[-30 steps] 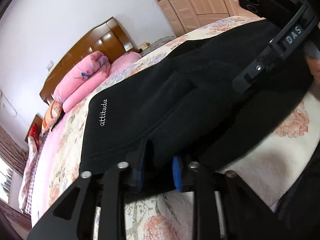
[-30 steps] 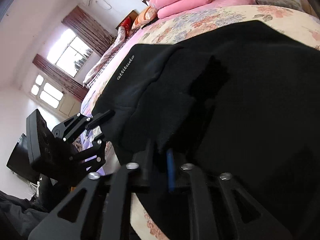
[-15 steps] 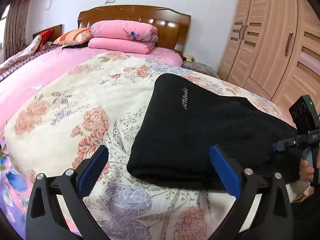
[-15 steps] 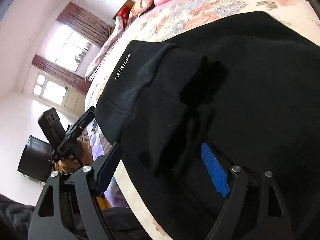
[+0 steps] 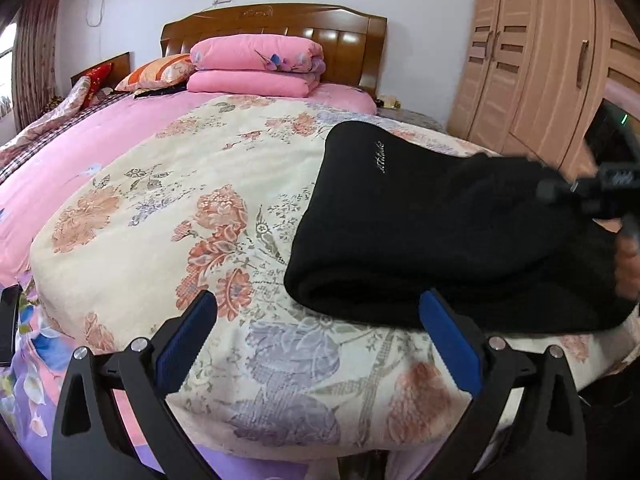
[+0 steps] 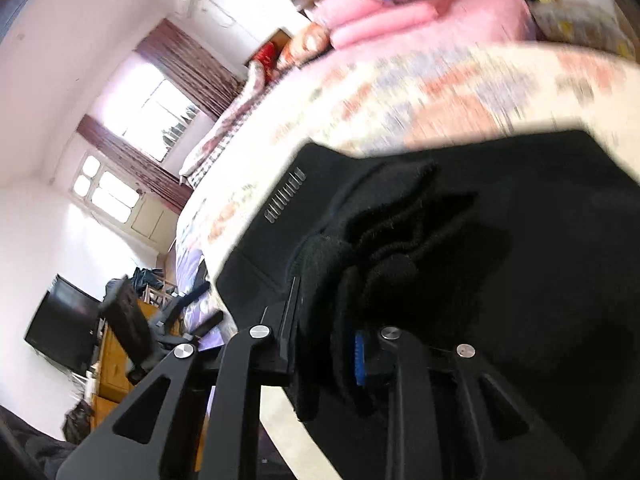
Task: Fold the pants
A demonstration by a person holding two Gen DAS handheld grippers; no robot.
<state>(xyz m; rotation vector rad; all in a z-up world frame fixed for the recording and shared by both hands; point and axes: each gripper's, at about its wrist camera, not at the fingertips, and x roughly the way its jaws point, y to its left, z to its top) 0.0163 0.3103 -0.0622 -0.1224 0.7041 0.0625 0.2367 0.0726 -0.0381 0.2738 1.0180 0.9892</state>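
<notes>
- Where a second ago the left gripper pinched the black pants, its jaws now stand wide and hold nothing, hovering above the near edge of the bed, the right blue ribbed pad just beside the fabric's folded edge.
- Half a second ago the pants sat between those open fingers; now they lie off to the right of them, a thick, soft, fleecy bundle with a rounded fold on its near left side and small pale lettering on top.
- They rest on a cream quilt printed with orange and lilac flowers, at the bed's near right corner.
- At the far end, puffy pink bedding is stacked against a glossy wooden headboard.
- Having been spread apart half a second ago, the right gripper now has its jaws narrow, clamped on a bunched wad of the pants' fuzzy cloth; this view is motion-blurred.
</notes>
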